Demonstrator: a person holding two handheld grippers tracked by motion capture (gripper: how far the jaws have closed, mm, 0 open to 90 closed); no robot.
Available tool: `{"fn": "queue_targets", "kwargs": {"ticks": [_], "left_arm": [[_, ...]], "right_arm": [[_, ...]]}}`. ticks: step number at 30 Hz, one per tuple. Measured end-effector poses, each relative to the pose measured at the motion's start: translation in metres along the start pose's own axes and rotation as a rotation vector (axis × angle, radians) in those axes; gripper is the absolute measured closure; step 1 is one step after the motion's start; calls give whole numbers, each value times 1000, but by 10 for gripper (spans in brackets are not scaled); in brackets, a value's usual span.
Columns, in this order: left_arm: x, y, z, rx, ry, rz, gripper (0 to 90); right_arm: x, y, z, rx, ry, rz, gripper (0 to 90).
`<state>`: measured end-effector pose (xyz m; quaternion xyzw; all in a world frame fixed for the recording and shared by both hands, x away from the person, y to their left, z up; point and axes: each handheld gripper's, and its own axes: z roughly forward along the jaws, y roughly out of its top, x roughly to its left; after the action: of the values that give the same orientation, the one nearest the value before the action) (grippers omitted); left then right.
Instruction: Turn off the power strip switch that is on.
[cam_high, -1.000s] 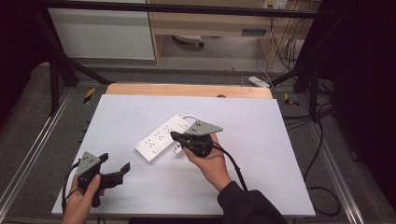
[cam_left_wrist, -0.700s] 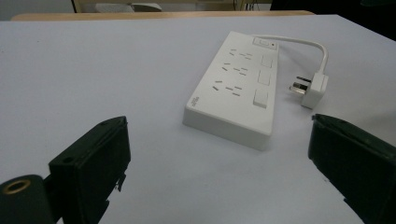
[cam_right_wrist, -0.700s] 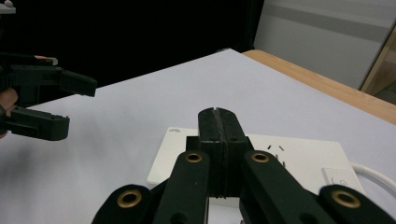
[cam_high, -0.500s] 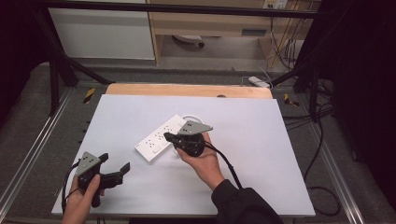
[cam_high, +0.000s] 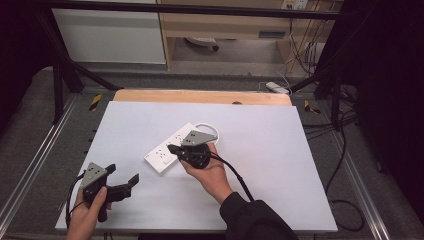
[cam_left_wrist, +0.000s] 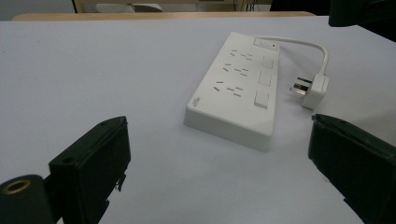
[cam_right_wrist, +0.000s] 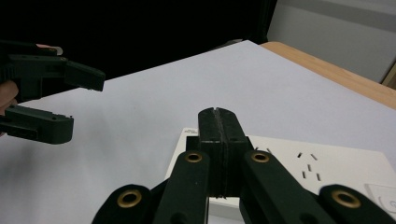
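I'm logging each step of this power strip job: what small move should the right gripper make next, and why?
Probably ease the right gripper down onto the power strip. Its jaws are shut and it hovers over the strip's near end, seemingly not yet touching, while the left gripper waits open and apart.

One power strip (cam_high: 176, 146) lies on the desk (cam_high: 280, 165). It carries three socket groups and three switches, seen in the left gripper view. One cord (cam_left_wrist: 299, 43) leaves it and ends in one plug (cam_left_wrist: 312, 89). Two grippers are in use: the left gripper (cam_high: 121, 179) and the right gripper (cam_high: 172, 148), each with two jaws.
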<state>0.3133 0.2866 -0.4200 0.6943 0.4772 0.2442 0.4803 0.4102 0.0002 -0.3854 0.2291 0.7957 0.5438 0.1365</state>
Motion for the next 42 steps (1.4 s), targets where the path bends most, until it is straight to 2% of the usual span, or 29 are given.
{"fn": "queue_targets", "kwargs": {"ticks": [8,19,23,42], "left_arm": [[2,0,-1,-4,4,-3,56],[4,0,-2,-10,12,-22,59],[3,0,-1,-7,12,-14,59],[2,1,-1,-3,9,0,58]], "right_arm": [[-4,-8,13,29,-3,30,900],[-11,-17,26,54,-28,40,900],[-13,-21,29,63,-37,42,900],[-7,-32,43,96,-30,58,900]]}}
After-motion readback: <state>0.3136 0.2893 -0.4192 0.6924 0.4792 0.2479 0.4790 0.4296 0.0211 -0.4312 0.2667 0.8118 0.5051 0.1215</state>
